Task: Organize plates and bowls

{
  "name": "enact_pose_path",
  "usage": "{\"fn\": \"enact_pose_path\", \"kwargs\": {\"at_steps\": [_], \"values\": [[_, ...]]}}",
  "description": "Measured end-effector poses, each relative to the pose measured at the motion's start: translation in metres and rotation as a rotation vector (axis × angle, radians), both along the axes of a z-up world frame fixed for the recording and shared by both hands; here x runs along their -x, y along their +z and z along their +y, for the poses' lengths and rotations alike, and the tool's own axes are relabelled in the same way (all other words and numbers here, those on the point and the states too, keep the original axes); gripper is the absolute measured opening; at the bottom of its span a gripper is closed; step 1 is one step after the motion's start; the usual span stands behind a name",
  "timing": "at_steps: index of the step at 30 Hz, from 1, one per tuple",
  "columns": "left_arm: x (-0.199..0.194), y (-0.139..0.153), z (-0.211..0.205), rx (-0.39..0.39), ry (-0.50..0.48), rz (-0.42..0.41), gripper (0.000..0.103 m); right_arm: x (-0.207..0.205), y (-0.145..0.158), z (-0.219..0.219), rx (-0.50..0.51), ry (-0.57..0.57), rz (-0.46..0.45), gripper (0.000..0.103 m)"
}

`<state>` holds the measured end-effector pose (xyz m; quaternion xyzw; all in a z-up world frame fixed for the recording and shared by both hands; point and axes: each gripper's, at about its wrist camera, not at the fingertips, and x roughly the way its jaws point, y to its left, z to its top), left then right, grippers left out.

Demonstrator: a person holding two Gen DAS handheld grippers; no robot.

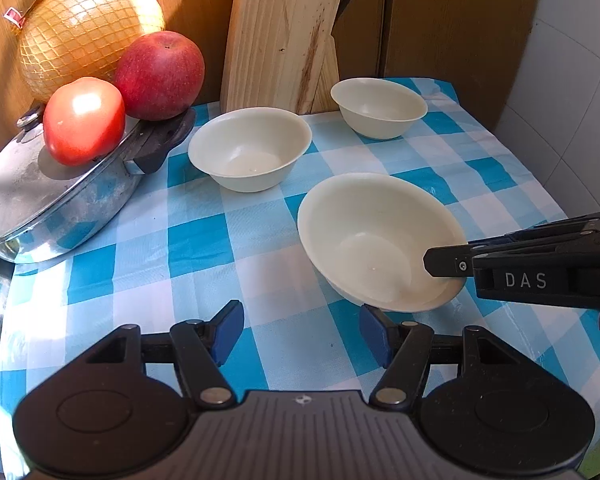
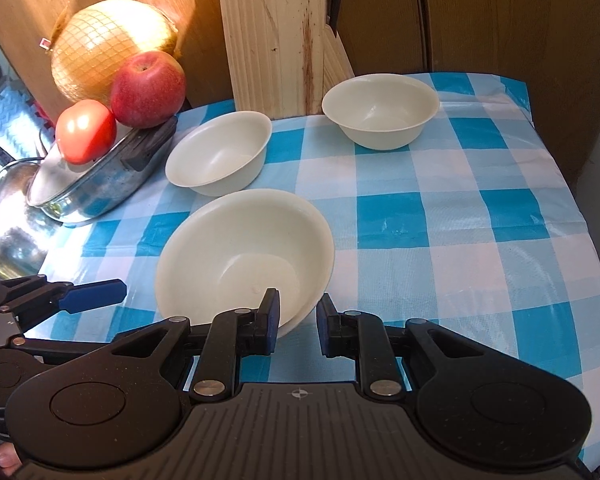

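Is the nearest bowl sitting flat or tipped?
Tipped. The bowl leans with its opening tilted; the right hand-held gripper straddles its near rim, one finger inside.

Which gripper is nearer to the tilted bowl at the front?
Right. The right gripper straddles the tilted bowl's near rim; the left gripper is open just short of it.

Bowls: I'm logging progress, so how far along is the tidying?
Nothing is stacked yet: three bowls sit apart on the checked cloth. In hand: the right gripper straddles the rim of the tilted nearest bowl, jaws not closed. The left gripper is open and empty. Left: nesting it with the middle bowl and far bowl.
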<state>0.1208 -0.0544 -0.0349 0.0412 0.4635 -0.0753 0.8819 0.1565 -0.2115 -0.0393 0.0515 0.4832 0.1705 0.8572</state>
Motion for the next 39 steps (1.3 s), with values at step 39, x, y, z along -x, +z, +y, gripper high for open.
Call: {"fn": "enact_pose_path", "kwargs": {"at_steps": [39], "values": [[-0.113,-0.011,0.054,0.063,0.388,-0.074,0.060,-0.094,0.008,0.053,-0.004,-0.149,-0.210,0.051]]}}
